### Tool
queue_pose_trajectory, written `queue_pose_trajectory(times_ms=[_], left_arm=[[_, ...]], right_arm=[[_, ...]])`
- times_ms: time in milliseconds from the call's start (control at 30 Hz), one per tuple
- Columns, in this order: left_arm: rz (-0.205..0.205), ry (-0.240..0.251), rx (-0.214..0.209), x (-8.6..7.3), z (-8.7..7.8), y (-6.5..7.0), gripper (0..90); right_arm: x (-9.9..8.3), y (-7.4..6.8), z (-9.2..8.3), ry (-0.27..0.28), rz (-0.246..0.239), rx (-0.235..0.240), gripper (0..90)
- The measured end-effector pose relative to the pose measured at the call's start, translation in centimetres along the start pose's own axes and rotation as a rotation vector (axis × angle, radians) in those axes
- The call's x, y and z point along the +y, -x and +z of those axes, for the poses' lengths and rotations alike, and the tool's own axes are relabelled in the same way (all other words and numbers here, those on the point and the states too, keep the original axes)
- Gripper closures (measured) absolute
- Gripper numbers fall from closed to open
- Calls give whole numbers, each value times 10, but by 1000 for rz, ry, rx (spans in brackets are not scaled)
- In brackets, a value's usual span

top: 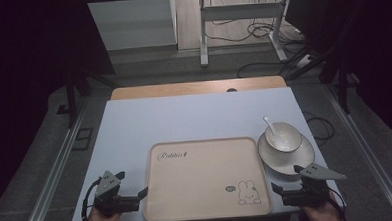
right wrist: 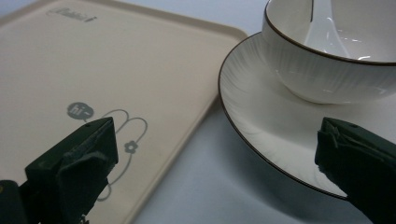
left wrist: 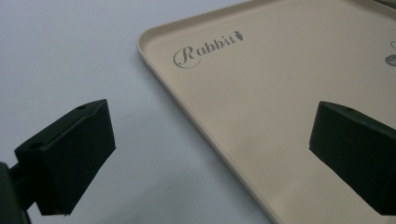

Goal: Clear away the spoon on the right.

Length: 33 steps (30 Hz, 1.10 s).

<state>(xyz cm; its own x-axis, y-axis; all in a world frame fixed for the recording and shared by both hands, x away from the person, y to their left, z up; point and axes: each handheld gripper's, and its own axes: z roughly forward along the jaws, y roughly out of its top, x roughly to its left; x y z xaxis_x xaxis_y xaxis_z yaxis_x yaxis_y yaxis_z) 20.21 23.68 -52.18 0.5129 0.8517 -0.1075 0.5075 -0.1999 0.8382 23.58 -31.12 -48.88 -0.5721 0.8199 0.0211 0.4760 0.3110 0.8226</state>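
- My left gripper sits at the lower left of the high view, jaws wide, nothing between them.
- In the left gripper view the jaws straddle the tray's left rim: one over the table, one over the tray.
- The tray lies flat at lower centre, long axis left to right, "Rabbit" lettering at its upper left, rabbit drawing at its lower right.
- My right gripper sits at the lower right, jaws wide and empty.
- The right gripper view shows one jaw over the tray, one over the plate.
- The bowl stands on the plate, just right of the tray.
- The spoon rests in the bowl, handle pointing to the upper left.
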Motion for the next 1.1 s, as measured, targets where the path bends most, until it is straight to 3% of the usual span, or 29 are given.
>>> queue_pose_trajectory(times_ms=[267,1100], left_arm=[[3,-5,0,0,1,0,0],[-29,24,-41,-1,0,-1,0]], right_arm=[[0,-1,1,-19,-45,-32,0],[3,0,4,-32,-33,-17,0]])
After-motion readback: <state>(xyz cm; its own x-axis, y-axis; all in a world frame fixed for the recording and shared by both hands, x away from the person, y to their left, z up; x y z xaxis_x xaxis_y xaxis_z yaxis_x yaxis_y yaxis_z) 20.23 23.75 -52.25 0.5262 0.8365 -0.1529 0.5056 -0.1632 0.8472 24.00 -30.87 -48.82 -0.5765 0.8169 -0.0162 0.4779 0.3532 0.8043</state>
